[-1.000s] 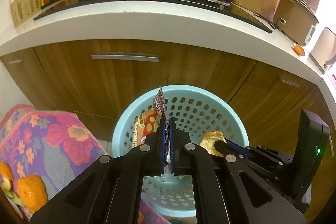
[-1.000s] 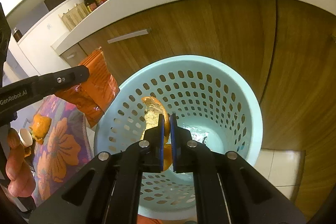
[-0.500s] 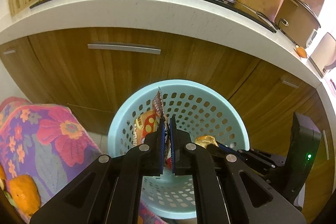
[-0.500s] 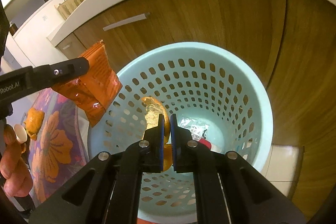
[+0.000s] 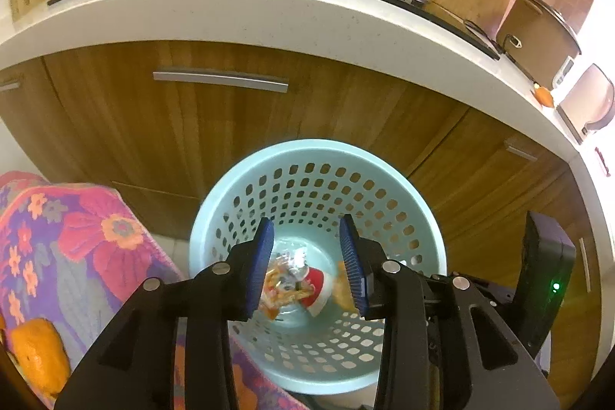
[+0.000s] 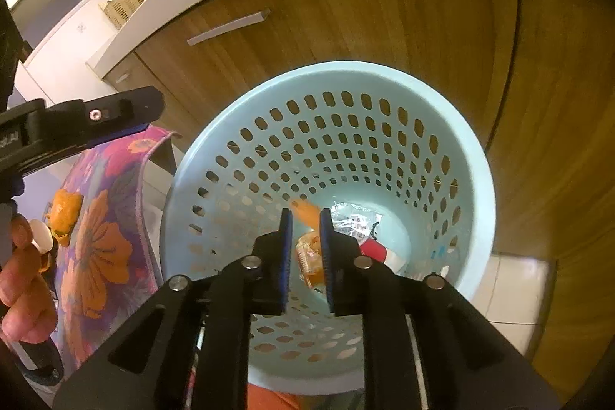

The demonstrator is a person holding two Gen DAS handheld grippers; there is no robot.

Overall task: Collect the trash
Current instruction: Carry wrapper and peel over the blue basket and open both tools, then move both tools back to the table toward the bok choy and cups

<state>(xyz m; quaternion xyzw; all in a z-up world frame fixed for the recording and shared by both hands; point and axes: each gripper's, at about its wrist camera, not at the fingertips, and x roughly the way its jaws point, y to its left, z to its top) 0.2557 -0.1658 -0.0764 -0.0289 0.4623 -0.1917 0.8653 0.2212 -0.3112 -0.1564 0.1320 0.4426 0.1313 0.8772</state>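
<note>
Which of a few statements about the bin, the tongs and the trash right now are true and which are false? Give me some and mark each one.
1. The left tongs are open above the basket. True.
2. The right tongs are clamped on a piece of orange peel. False: their jaws stand apart and hold nothing; an orange scrap shows between and beyond them, inside the basket.
3. Snack wrappers lie at the bottom of the basket. True.
4. The basket is a solid metal bucket. False: it is pale blue plastic with holes all round its wall.
5. Orange peel lies on the flowered cloth. True.
</note>
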